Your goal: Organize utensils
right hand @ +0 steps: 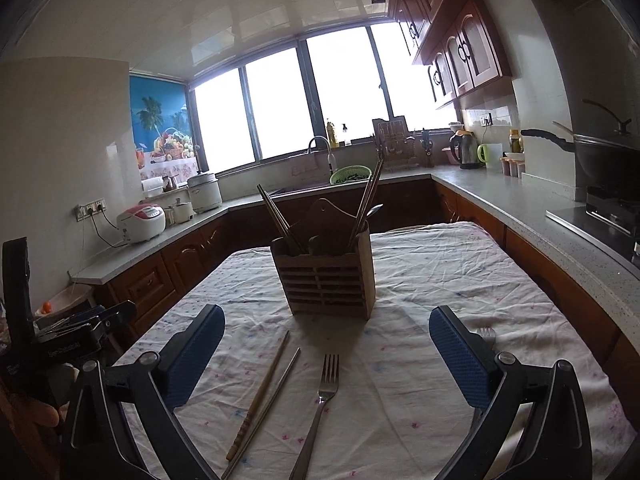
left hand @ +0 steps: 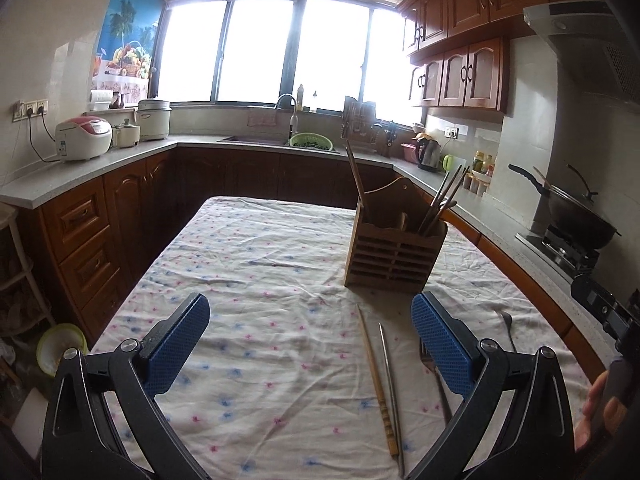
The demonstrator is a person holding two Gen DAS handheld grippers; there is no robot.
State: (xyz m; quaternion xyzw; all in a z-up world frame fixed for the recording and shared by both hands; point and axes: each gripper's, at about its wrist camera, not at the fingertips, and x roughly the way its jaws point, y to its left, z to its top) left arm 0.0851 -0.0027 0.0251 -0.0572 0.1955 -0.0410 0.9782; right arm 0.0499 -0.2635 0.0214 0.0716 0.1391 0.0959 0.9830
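Right wrist view shows us the right gripper (right hand: pixel 326 344) hovering with its fingers spread wide and nothing between them, and the left gripper (left hand: pixel 310 334) is likewise splayed and empty. Ahead at twelve o'clock stands the wooden holder (right hand: pixel 325 276) on the tablecloth (right hand: pixel 460 280), already carrying chopsticks. Lying loose near us are a fork (right hand: pixel 320 404), a bamboo chopstick (right hand: pixel 260 392) and a metal chopstick (right hand: pixel 268 408) just beside it. We judge the fork is the next pick: we should close across its narrow handle, lift it level, then tip it upright over a free compartment. Its long axis runs six to twelve o'clock, tines toward the holder; both chopsticks slant toward one o'clock.
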